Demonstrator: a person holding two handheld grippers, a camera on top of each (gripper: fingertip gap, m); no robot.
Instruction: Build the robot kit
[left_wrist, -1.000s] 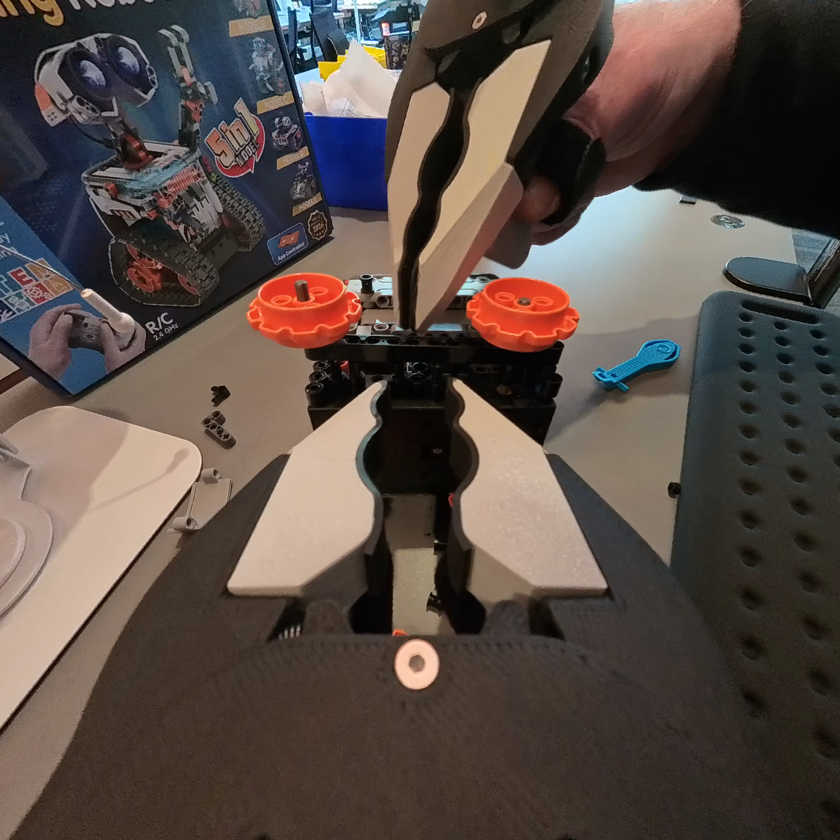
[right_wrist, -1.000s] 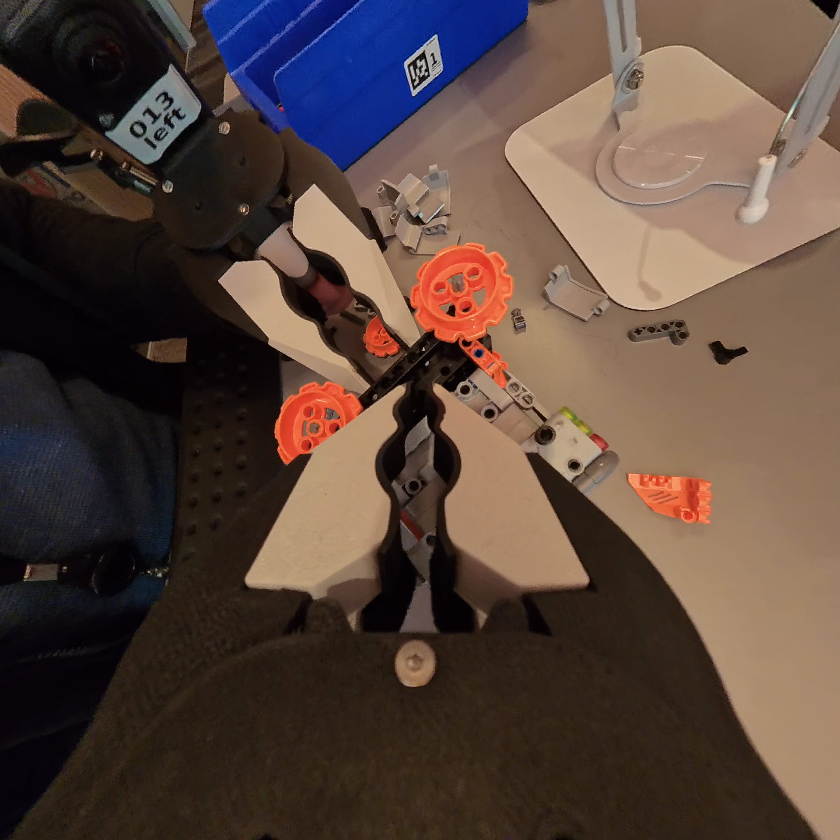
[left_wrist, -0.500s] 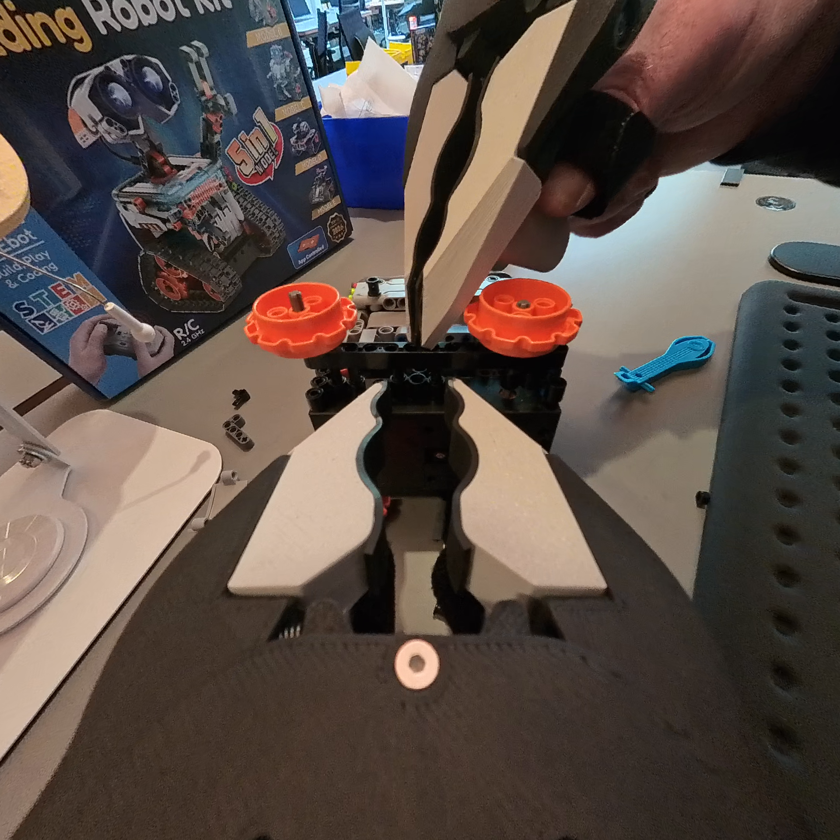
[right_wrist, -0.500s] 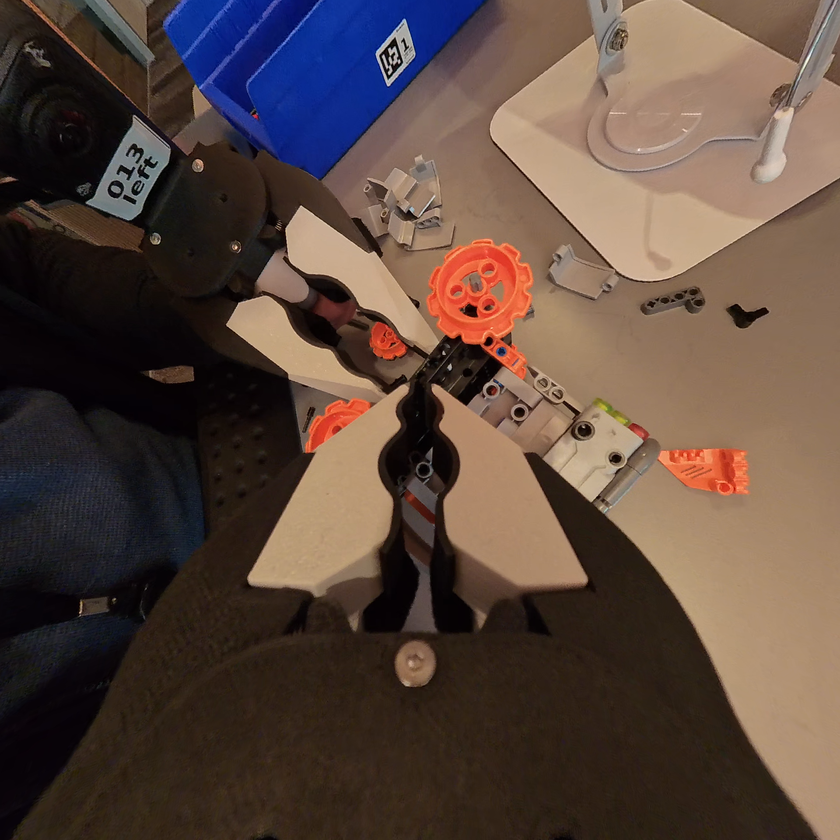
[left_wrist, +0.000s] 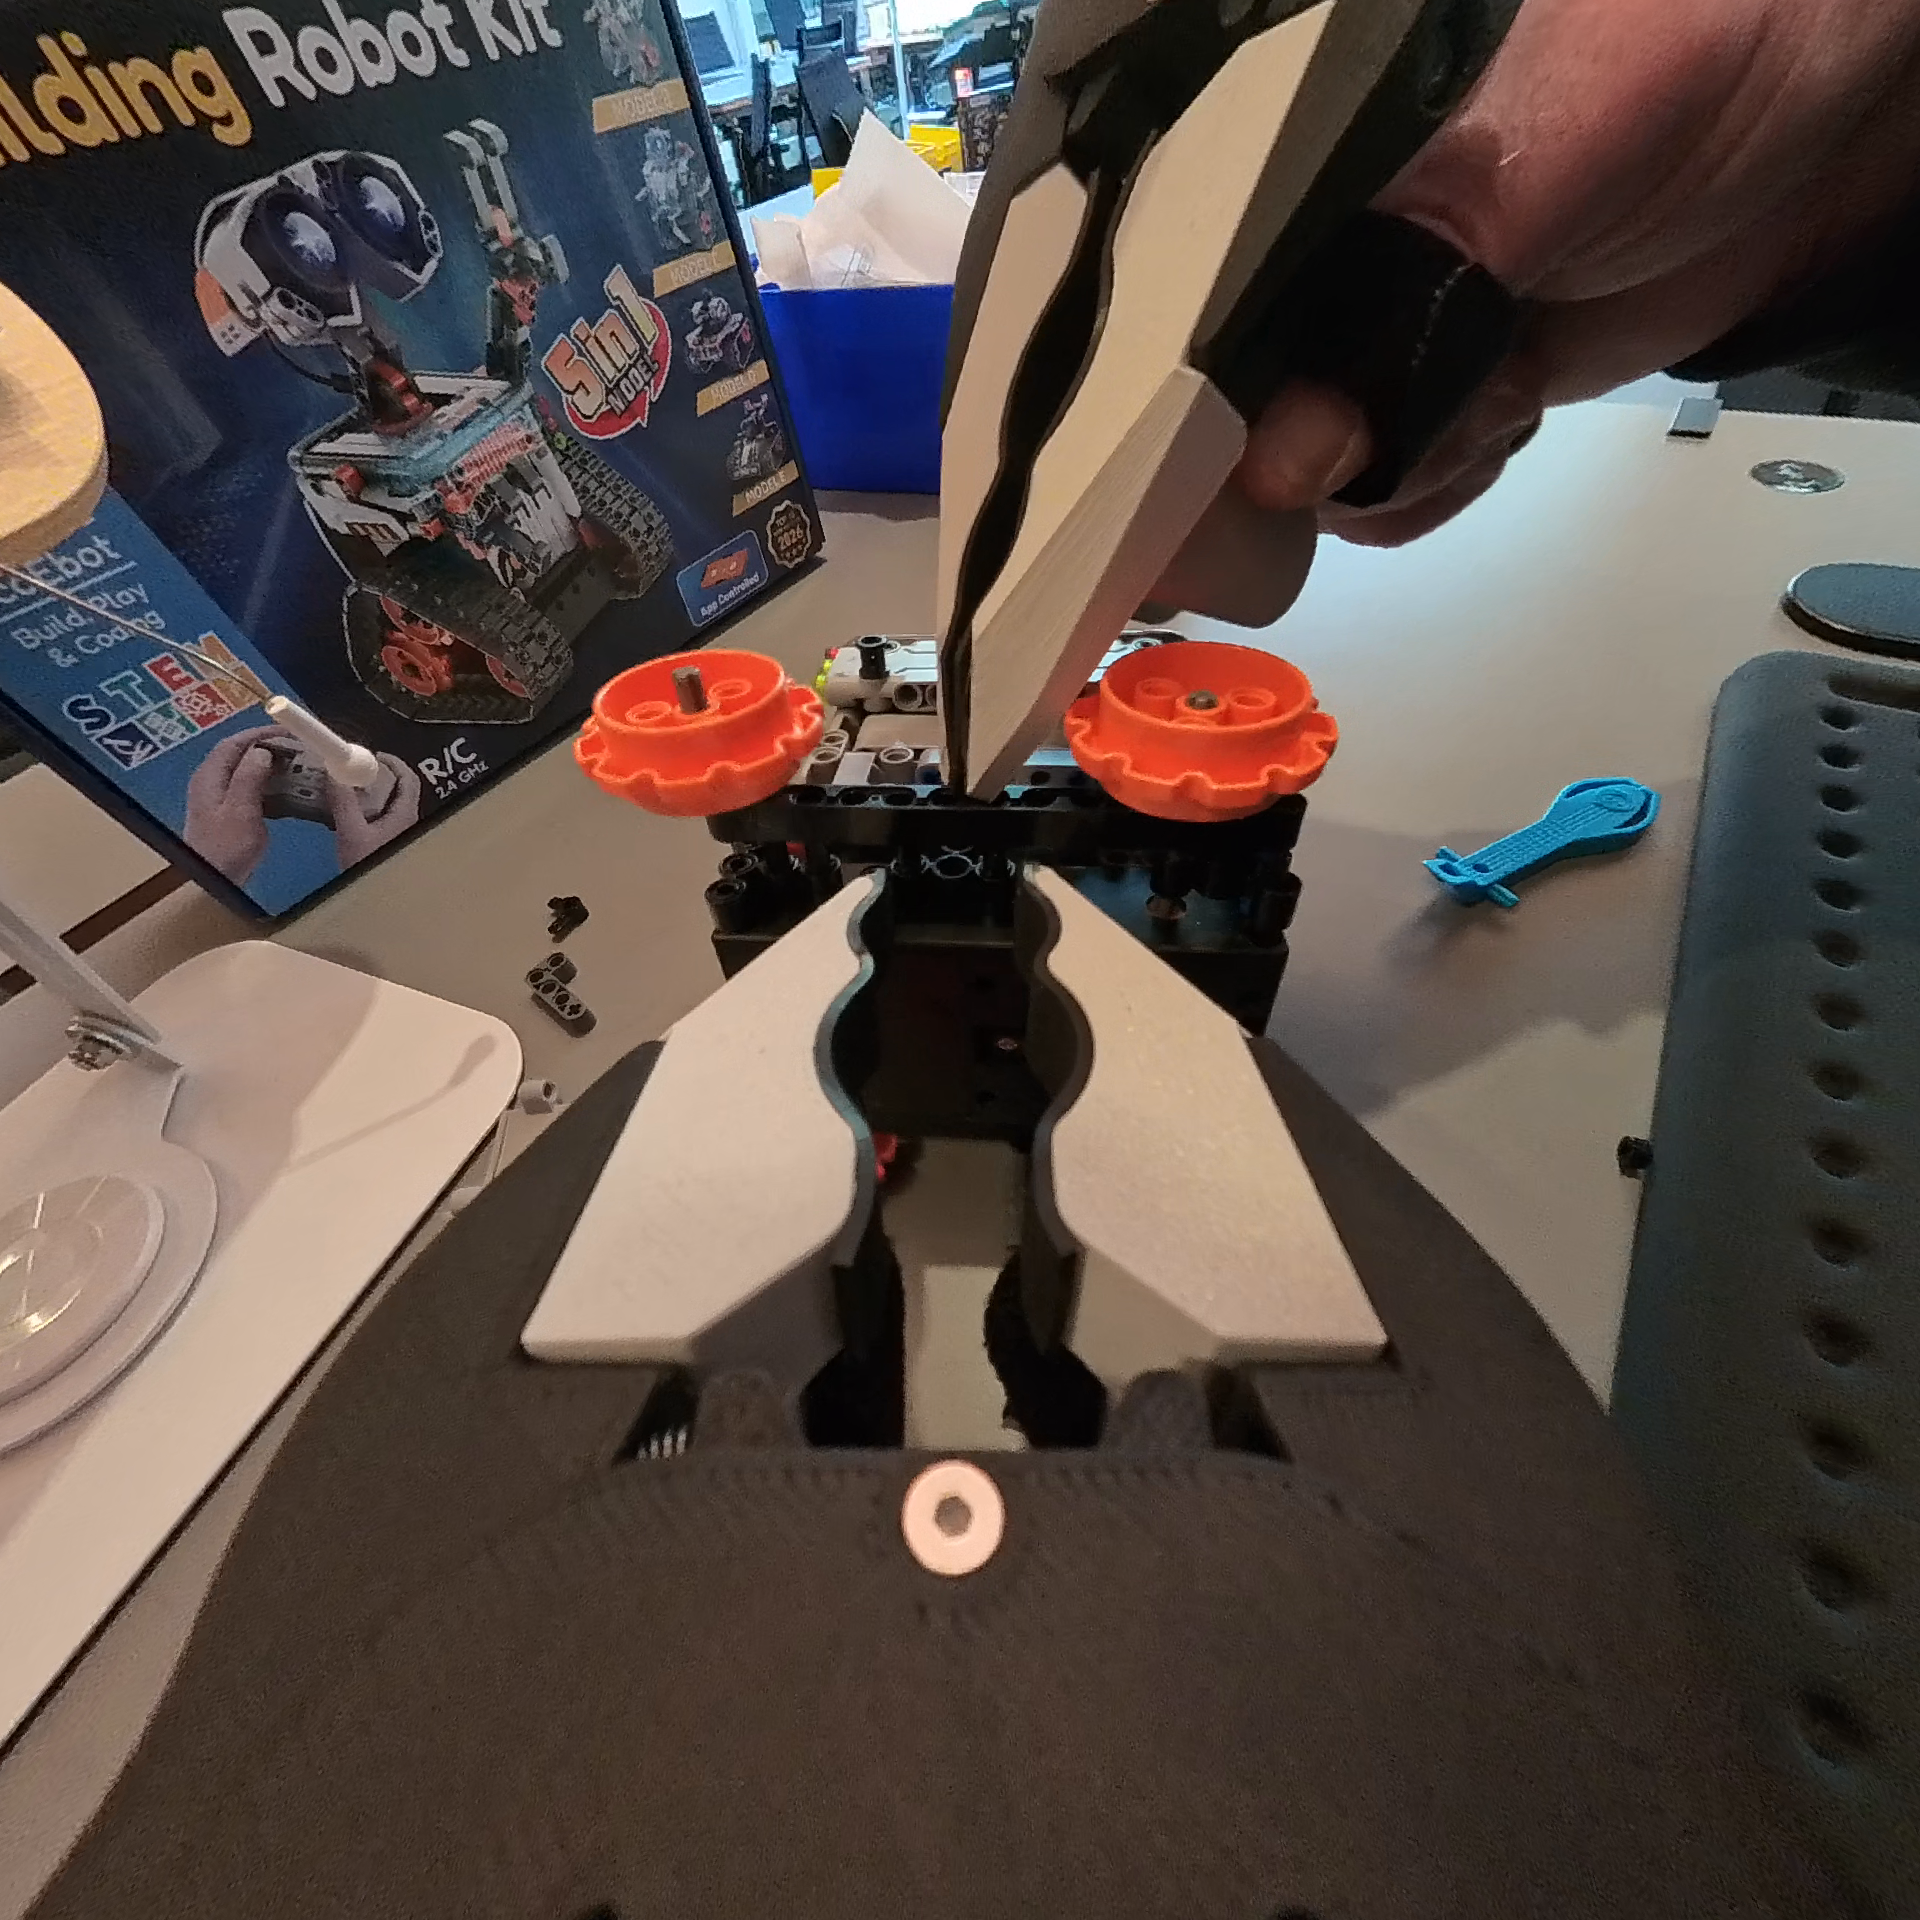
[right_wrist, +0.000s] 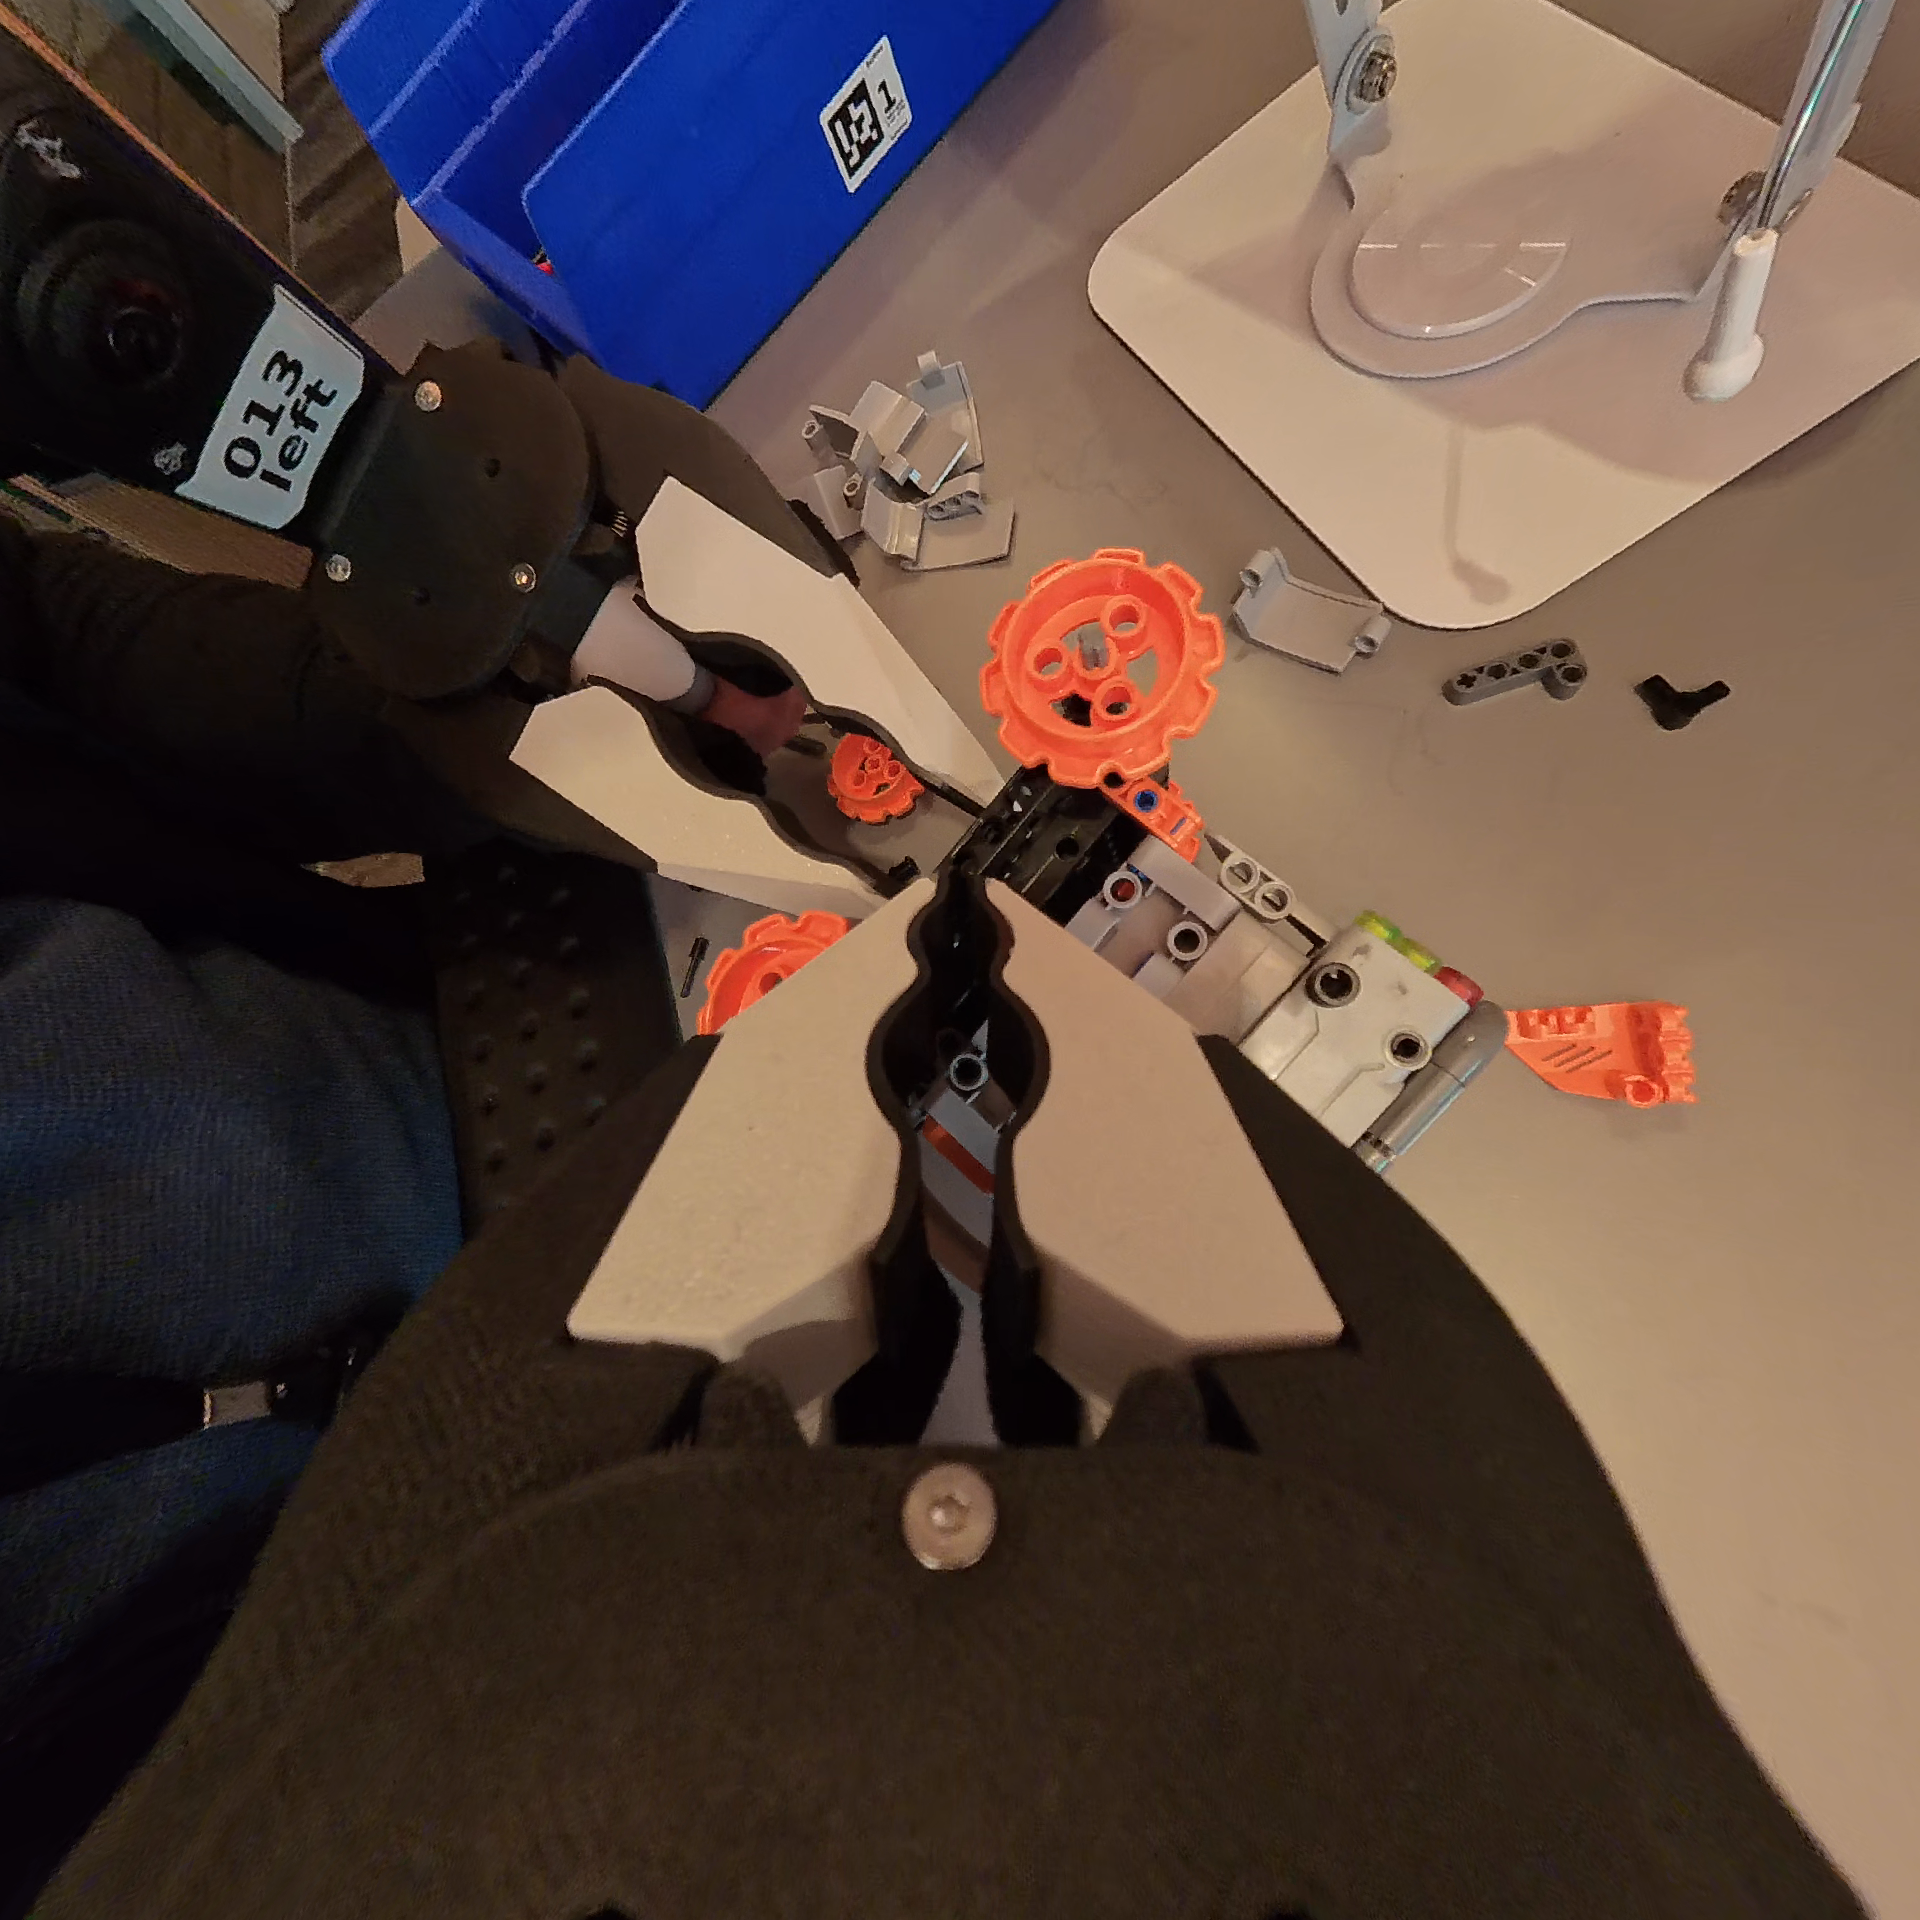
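Left tool is clamped narrow on the black block of the brick-built model, dead centre on the worktop. Right tool comes in from twelve o'clock, jaws pinched nearly together on the black cross beam between the two orange wheels. Risk here, I'd say: a skewed pull could pop the beam loose suddenly or knock a wheel off its axle. Loose grey pieces sit at eleven o'clock, a blue key-shaped piece at three; a slip might scatter them.
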